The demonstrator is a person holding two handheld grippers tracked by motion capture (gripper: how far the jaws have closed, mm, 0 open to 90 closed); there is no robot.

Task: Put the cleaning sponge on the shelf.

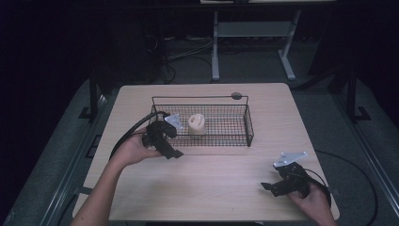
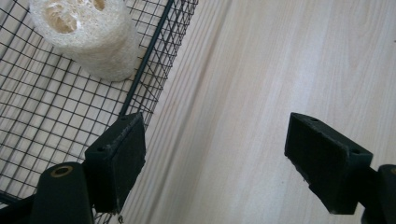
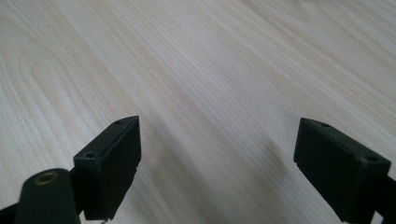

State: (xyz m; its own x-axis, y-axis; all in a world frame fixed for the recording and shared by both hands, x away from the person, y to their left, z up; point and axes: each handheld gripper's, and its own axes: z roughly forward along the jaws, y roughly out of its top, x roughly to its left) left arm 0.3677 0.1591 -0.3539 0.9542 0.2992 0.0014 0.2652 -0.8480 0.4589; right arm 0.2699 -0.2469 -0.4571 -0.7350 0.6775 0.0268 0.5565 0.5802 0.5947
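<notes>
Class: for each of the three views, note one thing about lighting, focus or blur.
High view: table lit, room around it nearly black. Left gripper view: loofah and basket mesh fairly sharp, near jaws softer. Right gripper view: wood grain crisp, faint shadows between the jaws.

A pale, porous loofah piece (image 1: pixel 196 124), a short cylinder with holes showing in its cut top face, stands upright inside a black wire basket (image 1: pixel 235 136). The long rectangular basket sits on the far middle of the light wooden table (image 1: pixel 211 188), and the loofah rests on its mesh floor left of center, near the front wall.
</notes>
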